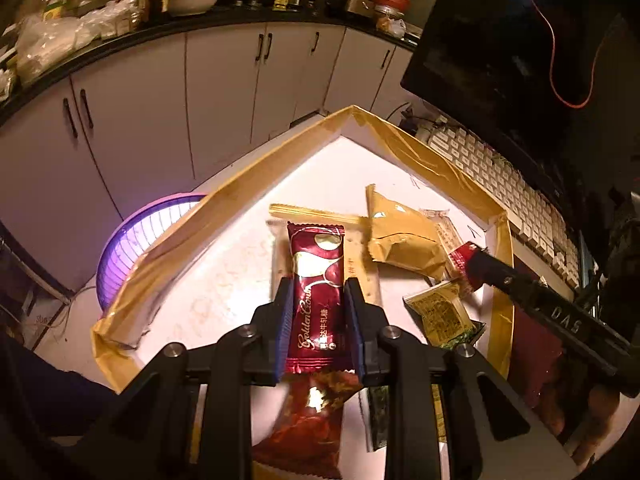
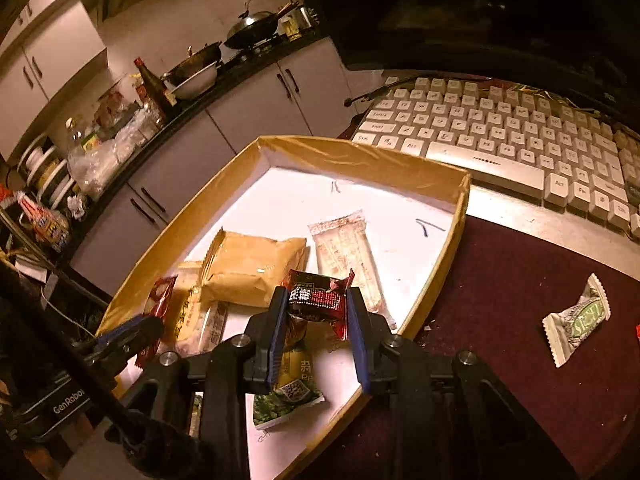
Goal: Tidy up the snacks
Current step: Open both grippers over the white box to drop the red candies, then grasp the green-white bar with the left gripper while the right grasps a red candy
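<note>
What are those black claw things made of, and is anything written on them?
Each gripper, left and right, is a black frame of angled bars joined by round silver bolts, ending in two flat fingers faced with blue pads. Seen from the side, one carries pale lettering that looks like a brand name, only partly readable.

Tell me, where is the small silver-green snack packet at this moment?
In the right wrist view, the silver-green packet lies alone on the dark red mat, right of the tray and below the keyboard.

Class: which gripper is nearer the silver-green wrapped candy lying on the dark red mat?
Right. The right gripper hovers over the tray beside the candy; the left gripper is farther away.
</note>
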`<state>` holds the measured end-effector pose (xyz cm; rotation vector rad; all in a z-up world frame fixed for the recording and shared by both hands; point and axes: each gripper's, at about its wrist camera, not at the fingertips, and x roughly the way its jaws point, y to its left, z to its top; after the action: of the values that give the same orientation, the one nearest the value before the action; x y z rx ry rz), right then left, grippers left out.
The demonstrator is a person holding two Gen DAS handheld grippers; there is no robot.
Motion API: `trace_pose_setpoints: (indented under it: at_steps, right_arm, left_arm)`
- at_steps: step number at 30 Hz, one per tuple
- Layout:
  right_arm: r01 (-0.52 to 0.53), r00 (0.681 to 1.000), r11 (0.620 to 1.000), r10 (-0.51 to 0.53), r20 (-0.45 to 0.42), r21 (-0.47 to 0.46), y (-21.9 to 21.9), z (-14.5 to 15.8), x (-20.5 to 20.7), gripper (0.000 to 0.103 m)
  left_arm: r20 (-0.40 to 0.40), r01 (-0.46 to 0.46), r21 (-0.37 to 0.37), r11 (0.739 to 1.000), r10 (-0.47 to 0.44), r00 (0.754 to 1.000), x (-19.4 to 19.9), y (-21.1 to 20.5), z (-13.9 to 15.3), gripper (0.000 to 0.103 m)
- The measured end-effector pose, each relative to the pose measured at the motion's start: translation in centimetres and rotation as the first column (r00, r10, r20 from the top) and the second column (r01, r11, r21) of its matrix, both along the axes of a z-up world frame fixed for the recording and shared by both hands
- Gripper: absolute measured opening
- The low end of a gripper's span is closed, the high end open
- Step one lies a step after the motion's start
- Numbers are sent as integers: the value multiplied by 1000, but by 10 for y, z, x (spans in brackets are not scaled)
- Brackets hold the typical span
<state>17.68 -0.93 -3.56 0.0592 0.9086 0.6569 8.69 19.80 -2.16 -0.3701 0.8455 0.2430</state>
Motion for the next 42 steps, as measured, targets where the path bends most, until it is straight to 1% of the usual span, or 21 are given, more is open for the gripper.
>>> trace_pose_setpoints:
  at_steps: [3, 5, 6, 8, 11, 12, 13, 14, 16, 17, 20, 23, 24, 25, 27, 30, 31, 33, 37, 39, 42]
  right_arm:
    - [-3, 1000, 1000, 4, 18, -13, 3, 0, -1, 30]
    - [-15, 1000, 1000, 15, 18, 6, 2, 0, -1, 35]
    - [-14, 1000, 1000, 14, 17, 13, 2, 0, 0, 35]
    - [-17, 1000, 999, 17, 9, 29, 0, 0, 1, 36]
    - [-18, 1000, 998, 19, -11, 64, -9, 7, -2, 39]
    - [-19, 1000, 997, 20, -1, 81, -13, 13, -7, 41]
    - [-22, 1000, 995, 21, 13, 98, -20, 19, -13, 48]
    - [-23, 999, 993, 20, 29, 114, -29, 25, -21, 52]
    - [-26, 998, 988, 18, 52, 150, -51, 32, -38, 54]
    - [-29, 998, 984, 20, 55, 177, -69, 33, -50, 58]
    - [11, 1000, 977, -17, 22, 214, -111, 22, -68, 59]
    - [63, 998, 978, -63, -7, 200, -147, 10, -76, 59]
    - [81, 997, 979, -82, -6, 188, -159, 9, -78, 59]
    - [108, 994, 979, -111, 6, 173, -175, 9, -80, 59]
    - [149, 988, 977, -155, 29, 152, -197, 15, -79, 58]
    - [251, 965, 962, -257, 49, 106, -233, 21, -68, 58]
    - [273, 960, 957, -278, 40, 95, -241, 20, -62, 59]
    - [336, 941, 935, -339, 6, 112, -261, 16, -48, 59]
    - [402, 916, 907, -398, -54, 126, -284, 7, -23, 59]
    - [418, 908, 901, -410, -92, 113, -287, 1, -11, 59]
    - [411, 906, 905, -393, -159, 106, -290, -15, 0, 59]
  left_arm:
    - [-31, -2, 35, 999, 3, 1000, 5, -3, -4, 27]
    - [-36, 1, 54, 999, 1, 999, 6, -4, -4, 27]
    - [-40, 5, 63, 998, -2, 999, 6, -5, -4, 27]
    - [-36, 2, 56, 998, 0, 999, 5, -4, -3, 28]
    - [-21, -25, 40, 999, 26, 999, -2, -4, 1, 37]
    - [-14, -20, 35, 999, 21, 1000, -5, -7, 3, 39]
    - [-1, -6, 34, 999, 6, 1000, -10, -12, 7, 46]
    - [12, 7, 39, 999, -8, 1000, -14, -17, 10, 53]
    - [59, 42, 55, 998, -46, 997, -26, -35, 22, 59]
    - [77, 58, 53, 997, -62, 995, -30, -43, 25, 64]
    - [143, 163, 29, 986, -165, 976, -41, -80, 37, 72]
    - [172, 263, 32, 964, -265, 949, -42, -114, 41, 74]
    - [172, 305, 38, 952, -307, 936, -40, -129, 40, 74]
    - [170, 321, 38, 946, -323, 931, -38, -136, 40, 74]
    - [156, 356, 31, 934, -357, 921, -33, -152, 36, 74]
    - [117, 417, 16, 909, -416, 902, -23, -174, 27, 74]
    - [112, 422, 11, 907, -420, 900, -21, -178, 25, 74]
    - [96, 431, 8, 902, -429, 898, -18, -184, 22, 74]
    - [84, 443, 3, 897, -441, 893, -17, -194, 18, 74]
    - [81, 445, 4, 896, -444, 893, -18, -195, 17, 74]
    - [79, 442, -8, 897, -440, 894, -18, -193, 16, 74]
